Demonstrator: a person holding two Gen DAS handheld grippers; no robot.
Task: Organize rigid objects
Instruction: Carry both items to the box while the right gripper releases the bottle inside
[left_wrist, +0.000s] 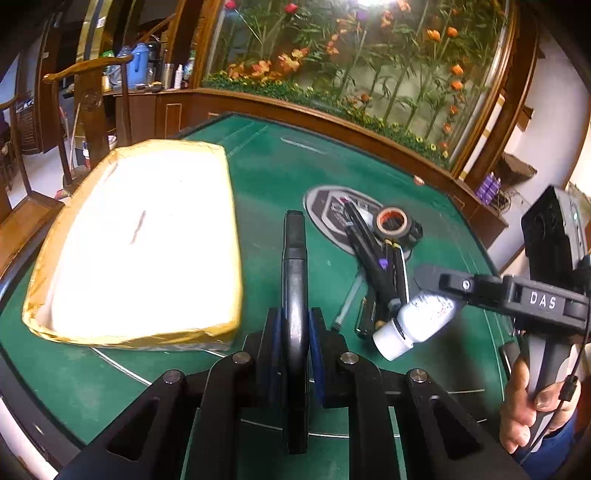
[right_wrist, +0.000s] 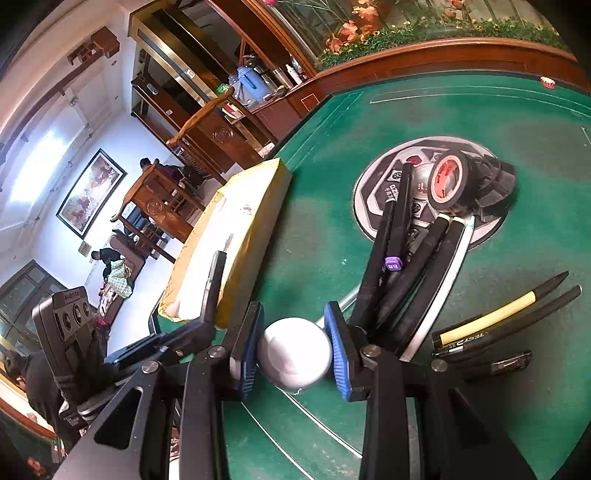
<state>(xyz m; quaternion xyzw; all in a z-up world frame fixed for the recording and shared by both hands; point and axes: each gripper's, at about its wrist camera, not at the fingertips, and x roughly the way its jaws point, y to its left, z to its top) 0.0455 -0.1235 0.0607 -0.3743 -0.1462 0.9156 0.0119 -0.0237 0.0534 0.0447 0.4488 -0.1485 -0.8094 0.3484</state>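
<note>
A big green table (left_wrist: 266, 170) fills the room in front of me. On its left side sits a wide open box (left_wrist: 140, 243) with yellow tape on its rim and a white inside. Near the middle of the table is a round grey mat (right_wrist: 369, 199), and a heap of black pens (right_wrist: 402, 266) lies across it. A roll of black tape (right_wrist: 448, 179) with a red inside rests at the far end of the heap. Three more pens (right_wrist: 495, 325) lie apart on the right.

The left gripper (left_wrist: 295, 332) pinches a long black marker (left_wrist: 294, 266) tight between its blue pads, just beside the box. The right gripper (right_wrist: 295, 350) squeezes a small white bottle (left_wrist: 413, 325) above the table, next to the pen heap. A hand (left_wrist: 524, 413) holds the right gripper's handle.
</note>
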